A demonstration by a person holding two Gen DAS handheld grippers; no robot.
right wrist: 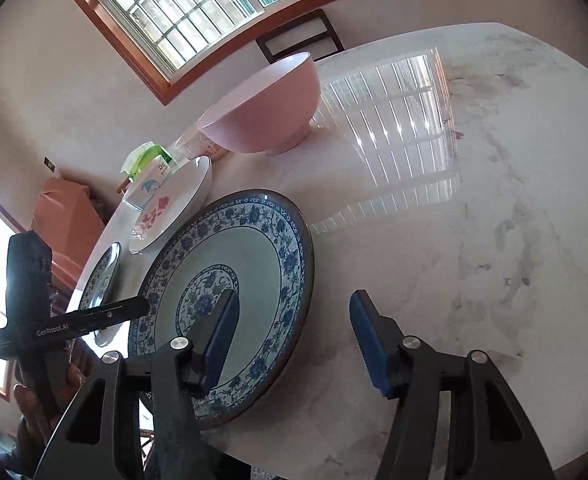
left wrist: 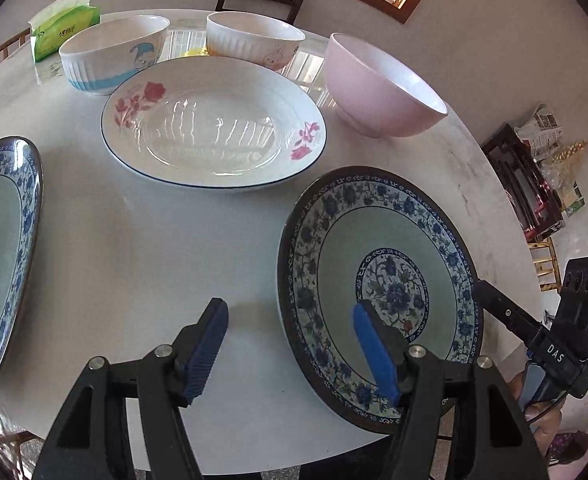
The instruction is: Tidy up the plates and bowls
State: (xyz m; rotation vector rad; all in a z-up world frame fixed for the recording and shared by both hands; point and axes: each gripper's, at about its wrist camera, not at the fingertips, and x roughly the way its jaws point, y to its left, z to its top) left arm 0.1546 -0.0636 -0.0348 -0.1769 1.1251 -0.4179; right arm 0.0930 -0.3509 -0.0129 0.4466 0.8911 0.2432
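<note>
Nearby, the round plate (left wrist: 378,292) shows blue floral bands.

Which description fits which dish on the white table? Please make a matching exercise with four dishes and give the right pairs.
Things:
1. pink bowl
2. white plate with red flowers
3. round blue-and-white floral plate
4. white ribbed bowl with blue band

Descriptions:
A. next to the green tissue pack
B. straddled by both grippers
C. plain outside, white inside
D. thin dark rim line

Pairs: 1-C, 2-D, 3-B, 4-A
</note>
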